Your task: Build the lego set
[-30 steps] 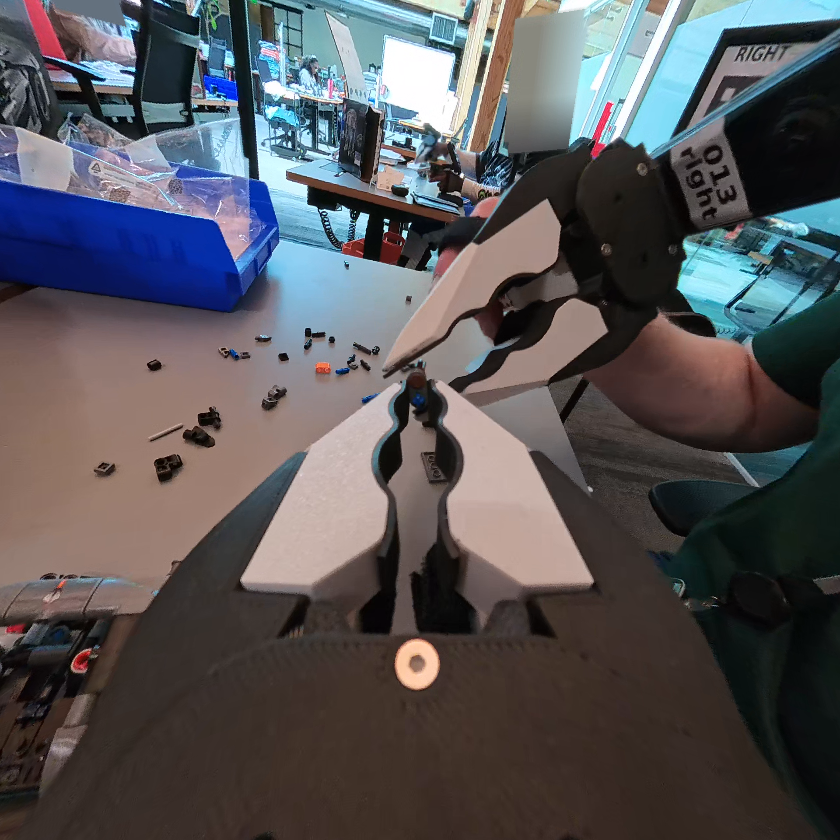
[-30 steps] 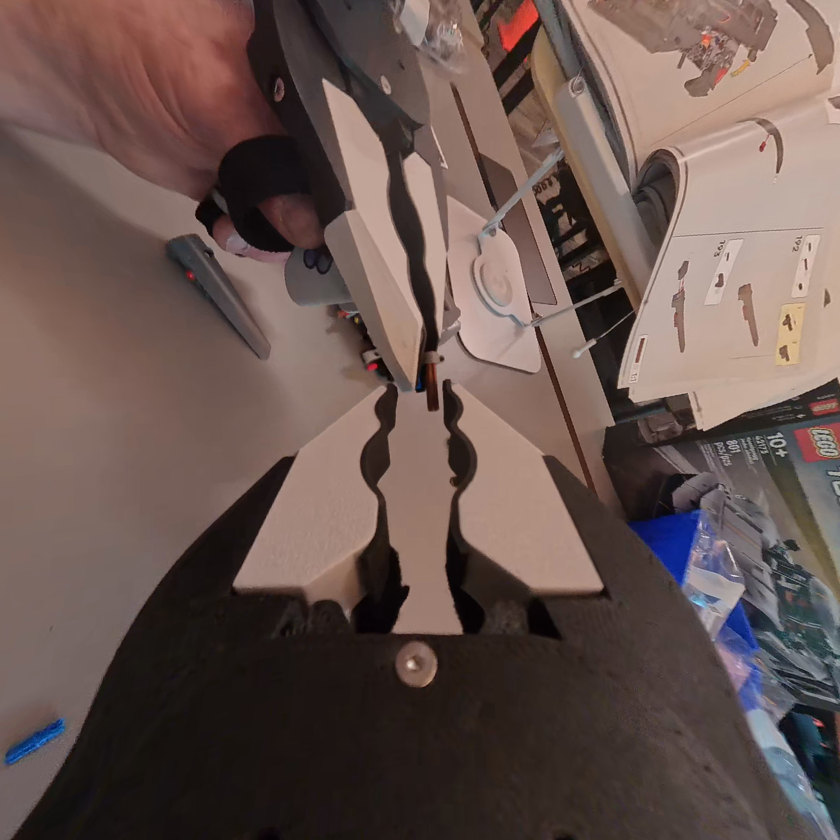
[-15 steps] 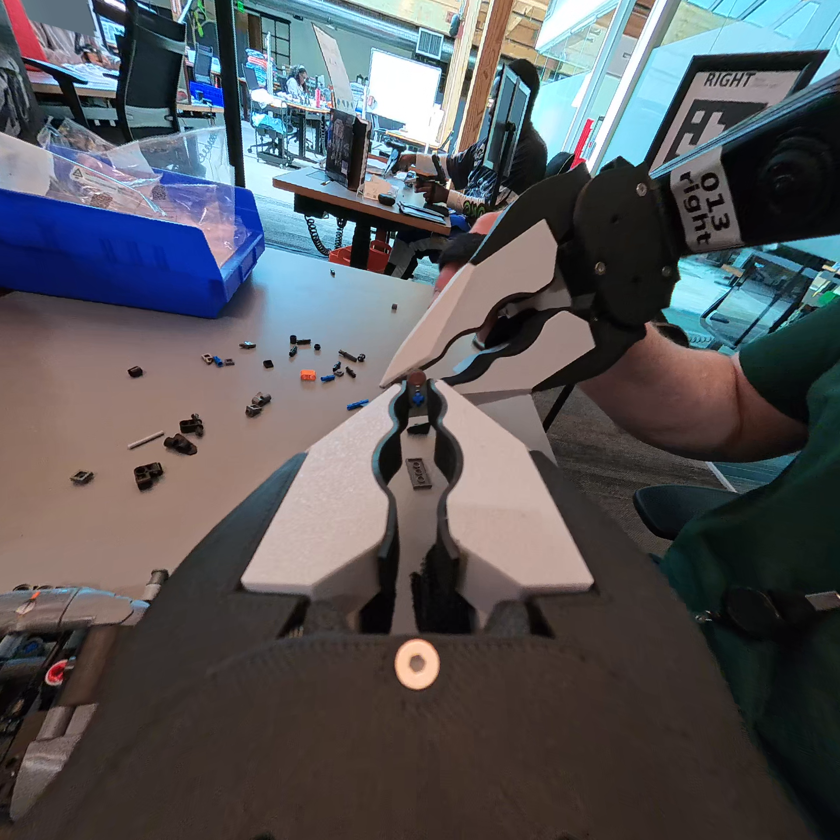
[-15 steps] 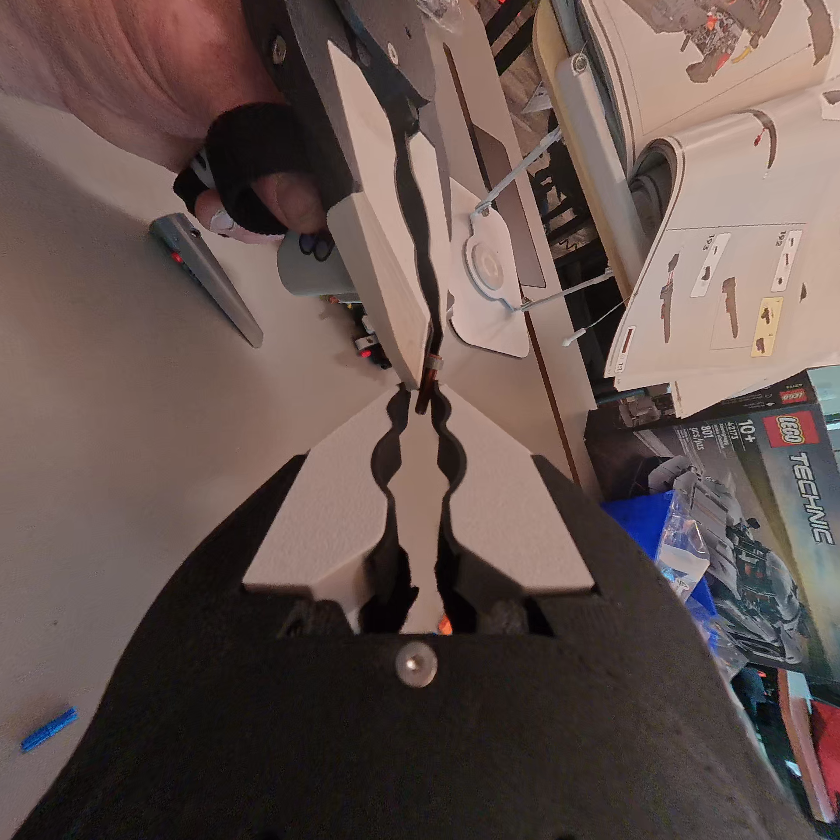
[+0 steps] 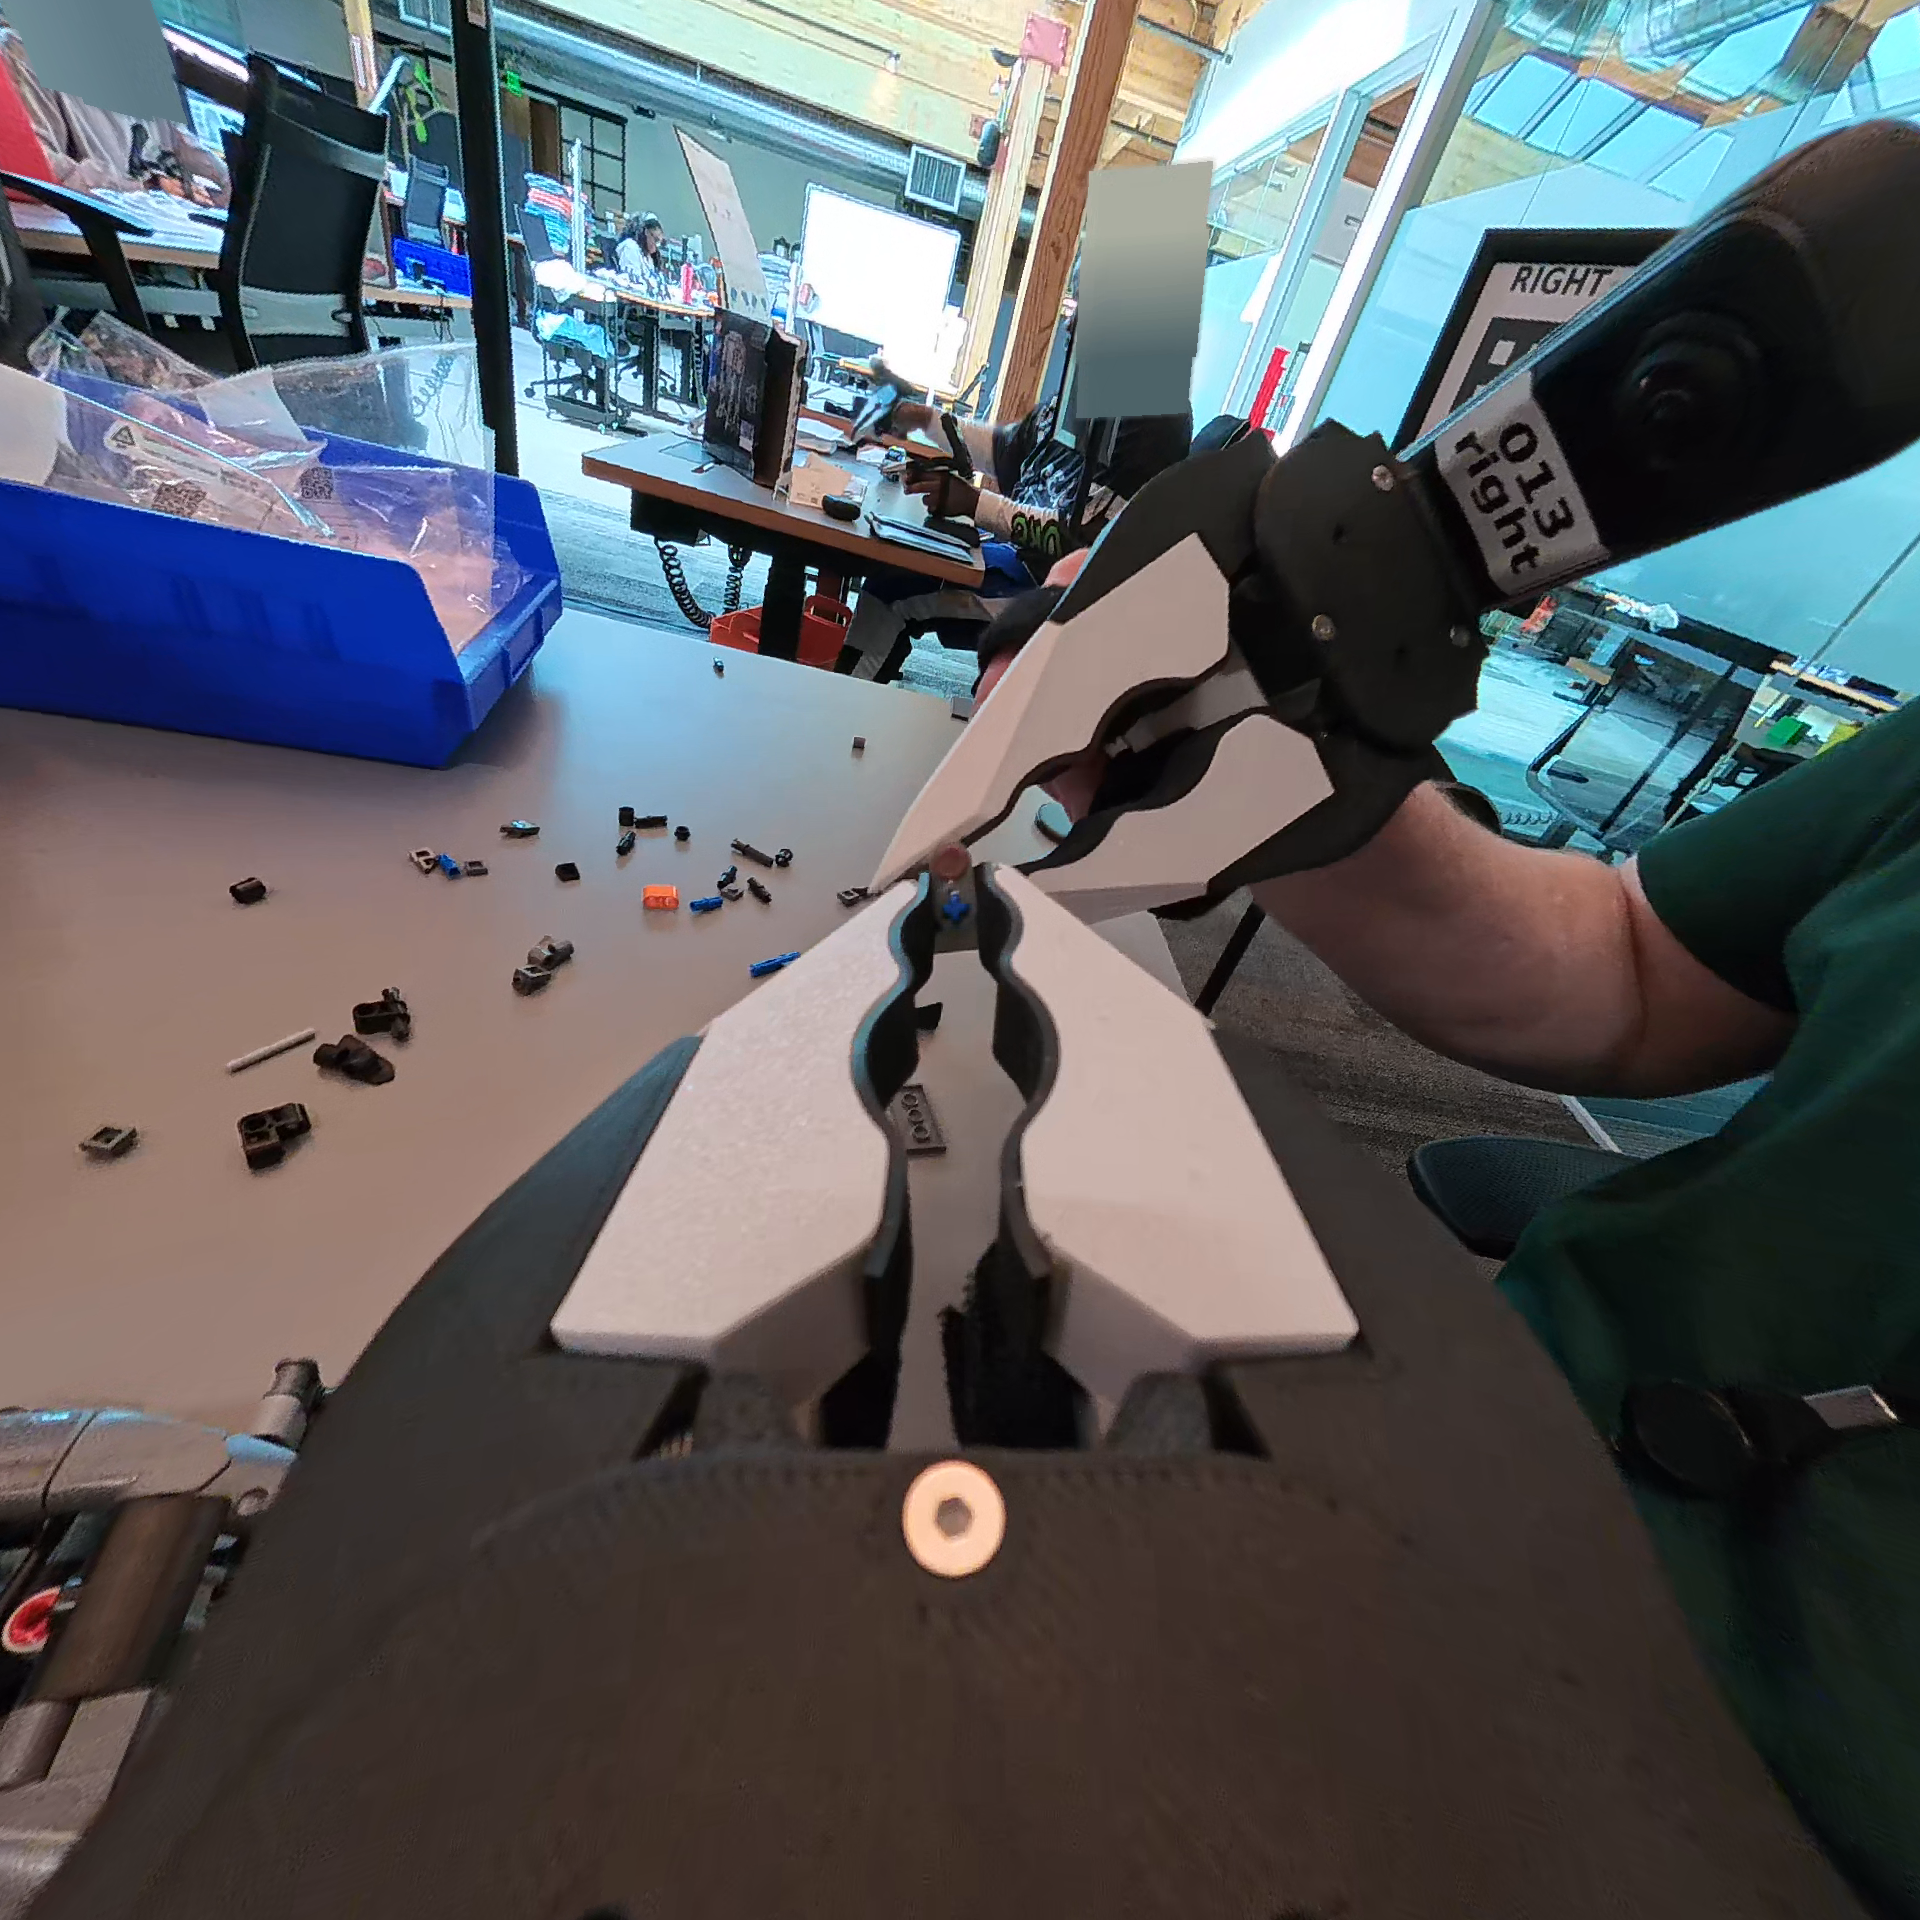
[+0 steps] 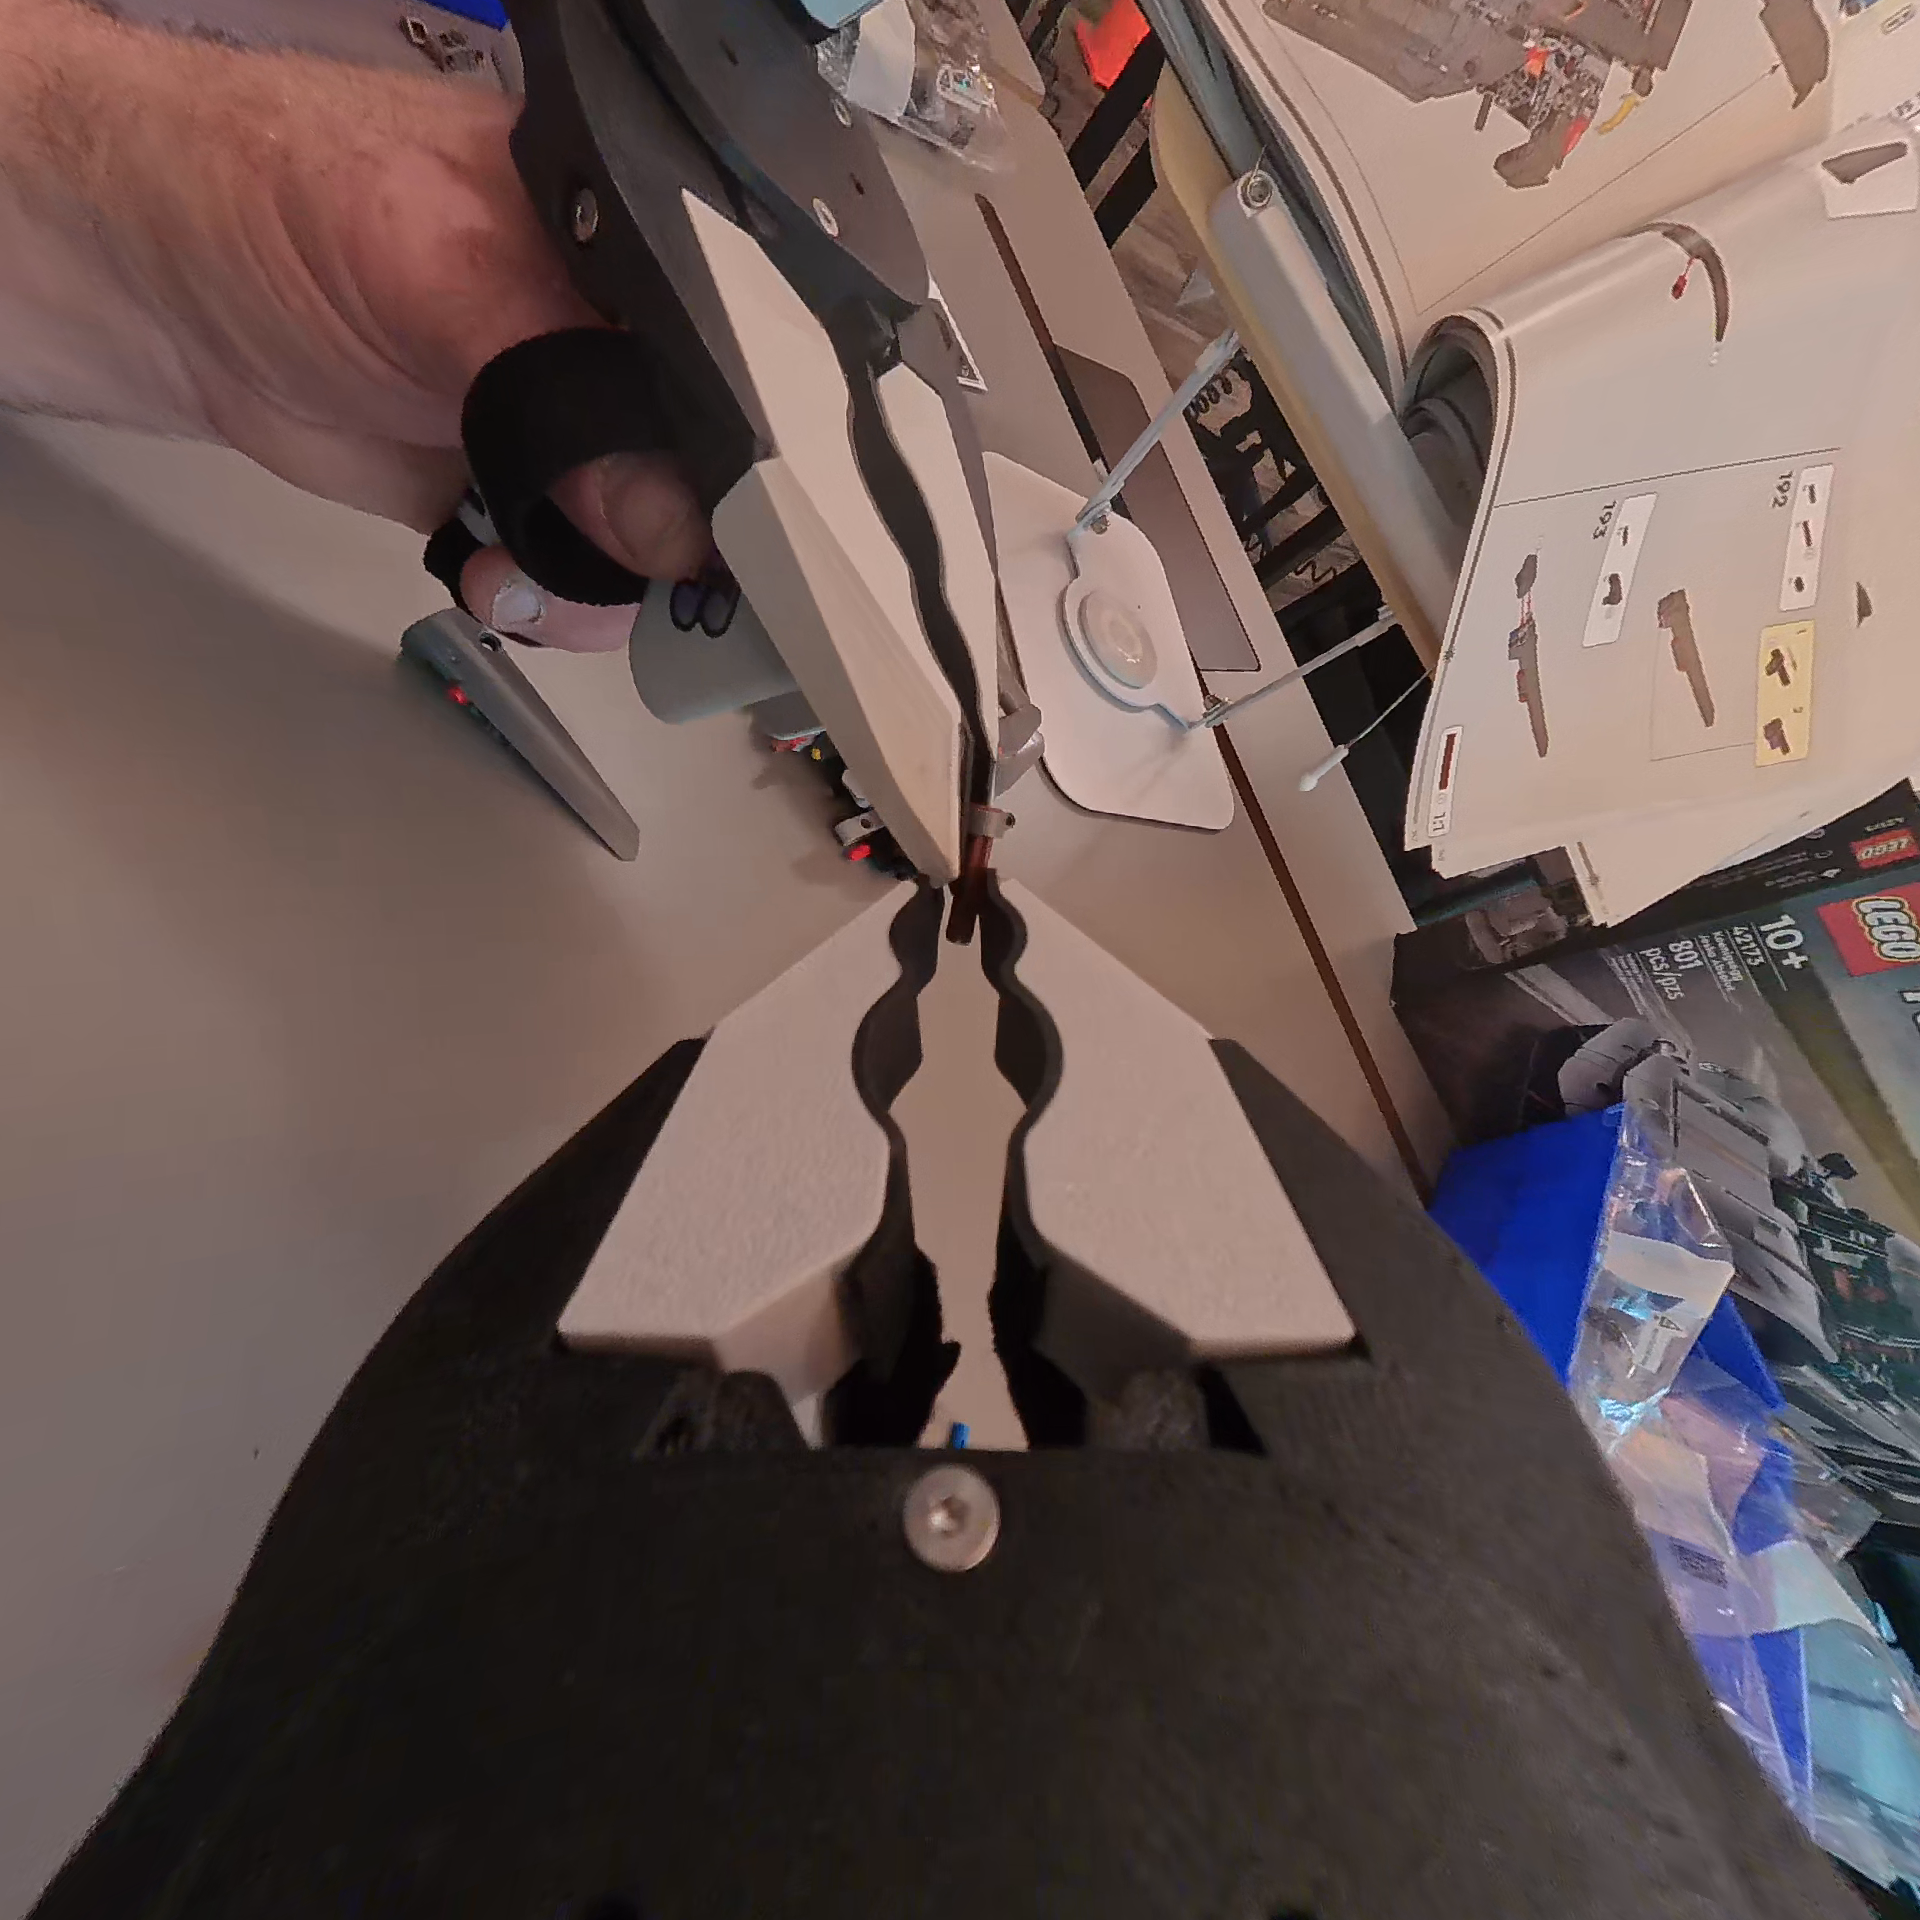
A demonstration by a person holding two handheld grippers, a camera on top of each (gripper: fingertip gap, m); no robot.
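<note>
Left gripper [image 5: 951, 894]: its two white fingers are squeezed on a small gray piece [image 5: 961, 920] with a blue pin [image 5: 952, 910] in it. It is held up in the air above the near edge of the bench [image 5: 156, 997].
Right gripper [image 6: 961, 914]: its finger tips are closed on a thin brown rod [image 6: 968, 894]. In the left view it comes in from the right, tip to tip with the left gripper.
Rod and piece: the brown rod meets the gray piece right where the two grippers touch. How far the rod is in cannot be told.
Loose parts: many small black parts [image 5: 272, 1132] lie in the middle of the bench, with an orange part [image 5: 659, 896], some blue pins [image 5: 774, 963] and a thin white stick [image 5: 270, 1049].
Flat black part [image 5: 920, 1120]: it lies on the bench and shows in the gap between the left gripper's fingers.
Blue bin [image 5: 260, 634]: it sits at the far left of the bench with clear bags [image 5: 260, 457] in it.
Half-built gray model [image 5: 94, 1455]: it sits at the near left corner.
Book [image 6: 1662, 582]: the open build book stands past the bench edge in the right view, with the set's box [image 6: 1714, 997] below it.
Gray wedge part [image 6: 520, 727]: it lies on the bench under the left hand [image 6: 312, 270].
</note>
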